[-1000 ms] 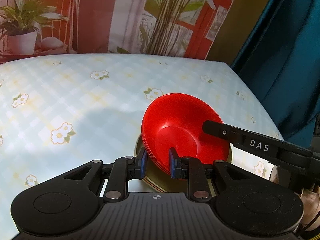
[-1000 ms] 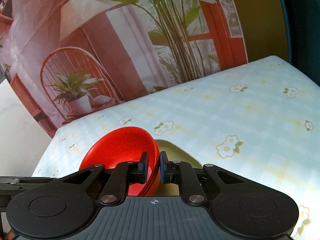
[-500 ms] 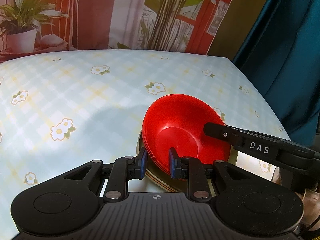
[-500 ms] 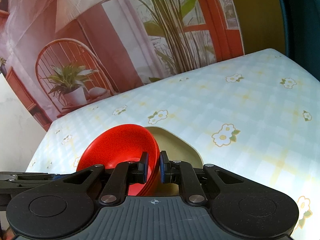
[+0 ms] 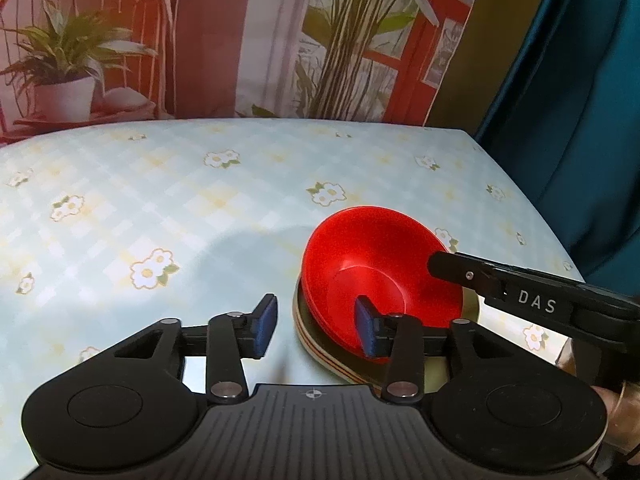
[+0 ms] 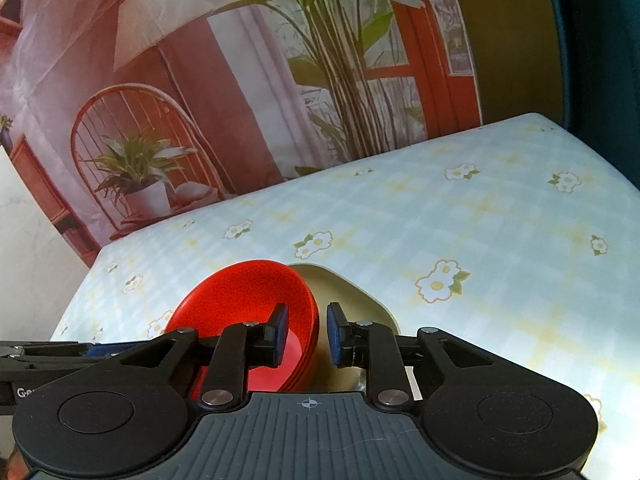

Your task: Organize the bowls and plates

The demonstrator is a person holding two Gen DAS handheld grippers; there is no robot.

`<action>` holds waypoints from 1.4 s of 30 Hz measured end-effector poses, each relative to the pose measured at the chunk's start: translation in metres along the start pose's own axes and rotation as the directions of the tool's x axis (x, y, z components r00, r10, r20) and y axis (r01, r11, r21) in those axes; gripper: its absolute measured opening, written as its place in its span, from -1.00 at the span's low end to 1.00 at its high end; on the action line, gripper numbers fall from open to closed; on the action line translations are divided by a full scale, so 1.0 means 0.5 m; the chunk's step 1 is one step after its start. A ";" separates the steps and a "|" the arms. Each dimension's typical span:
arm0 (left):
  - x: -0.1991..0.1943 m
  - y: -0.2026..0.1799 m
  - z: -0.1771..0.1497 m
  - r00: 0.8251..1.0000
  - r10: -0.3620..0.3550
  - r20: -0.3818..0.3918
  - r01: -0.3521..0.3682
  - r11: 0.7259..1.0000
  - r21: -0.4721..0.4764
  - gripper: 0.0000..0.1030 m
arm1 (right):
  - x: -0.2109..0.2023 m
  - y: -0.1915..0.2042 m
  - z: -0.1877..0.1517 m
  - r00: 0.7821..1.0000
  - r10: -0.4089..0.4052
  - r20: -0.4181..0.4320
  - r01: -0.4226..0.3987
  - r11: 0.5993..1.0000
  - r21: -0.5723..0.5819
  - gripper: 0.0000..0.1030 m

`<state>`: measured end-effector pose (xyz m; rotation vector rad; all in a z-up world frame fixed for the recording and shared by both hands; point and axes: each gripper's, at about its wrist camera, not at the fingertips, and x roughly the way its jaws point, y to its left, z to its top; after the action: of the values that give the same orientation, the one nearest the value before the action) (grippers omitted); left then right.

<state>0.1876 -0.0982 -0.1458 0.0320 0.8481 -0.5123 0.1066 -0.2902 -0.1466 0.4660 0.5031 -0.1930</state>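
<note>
On the plate, red bowls; both grippers gape; one reads "DAS".

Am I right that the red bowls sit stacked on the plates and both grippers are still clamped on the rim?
Not quite: the red bowls do sit on the plates, but both the left gripper and right gripper are open, as each wrist view shows.

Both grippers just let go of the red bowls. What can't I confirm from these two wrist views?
- How many red bowls are nested: stacked rims are partly behind the right gripper.
- The plates' near edge: left view, covered by the left gripper body.
- Plate count: edge layers are too fine.
</note>
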 end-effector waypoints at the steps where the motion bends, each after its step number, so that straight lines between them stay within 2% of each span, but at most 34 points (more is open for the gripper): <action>1: -0.004 0.001 -0.001 1.000 0.006 0.006 -0.006 1.000 -0.001 0.01 | -0.003 0.001 0.000 1.000 0.000 0.001 0.000 1.000 -0.003 -0.58; 9: -0.050 0.018 -0.012 0.998 0.044 0.052 -0.043 0.999 -0.016 0.25 | -0.038 0.020 -0.010 1.000 -0.023 0.007 0.024 0.999 -0.040 -0.24; 11: -0.064 0.022 -0.015 0.995 0.061 0.073 -0.060 0.998 -0.020 0.44 | -0.049 0.027 -0.013 0.999 -0.033 0.012 0.033 0.998 -0.049 -0.08; 13: -0.081 0.026 -0.017 0.993 0.074 0.096 -0.072 0.997 -0.021 0.55 | -0.060 0.032 -0.014 0.999 -0.042 0.019 0.043 0.997 -0.059 0.03; 16: -0.108 0.028 -0.021 0.987 0.099 0.130 -0.097 0.995 -0.024 0.79 | -0.076 0.040 -0.016 0.998 -0.055 0.022 0.057 0.996 -0.073 0.08; 19: -0.136 0.030 -0.025 0.981 0.107 0.159 -0.104 0.994 -0.022 0.89 | -0.093 0.049 -0.018 0.997 -0.071 0.039 0.074 0.993 -0.088 0.58; 23: -0.167 0.032 -0.031 0.977 0.128 0.173 -0.126 0.992 -0.022 1.00 | -0.116 0.065 -0.017 0.995 -0.081 0.061 0.088 0.989 -0.119 0.90; 25: -0.184 0.034 -0.036 0.971 0.151 0.184 -0.149 0.989 -0.025 1.00 | -0.130 0.074 -0.014 0.994 -0.084 0.072 0.093 0.987 -0.134 0.98; 36: -0.292 0.043 -0.057 0.949 0.206 0.239 -0.197 0.979 -0.063 1.00 | -0.202 0.128 -0.007 0.991 -0.079 0.106 0.098 0.979 -0.181 0.99; 39: -0.325 0.038 -0.062 0.937 0.229 0.263 -0.219 0.973 -0.067 1.00 | -0.228 0.138 -0.009 0.990 -0.079 0.116 0.099 0.978 -0.185 0.99; 42: -0.365 0.024 -0.069 0.917 0.260 0.301 -0.257 0.965 -0.050 1.00 | -0.260 0.151 -0.012 0.989 -0.076 0.126 0.099 0.977 -0.187 0.99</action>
<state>0.0686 -0.0032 -0.0387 0.0540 0.5313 -0.2535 0.0139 -0.2127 -0.0569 0.2413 0.4216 -0.2526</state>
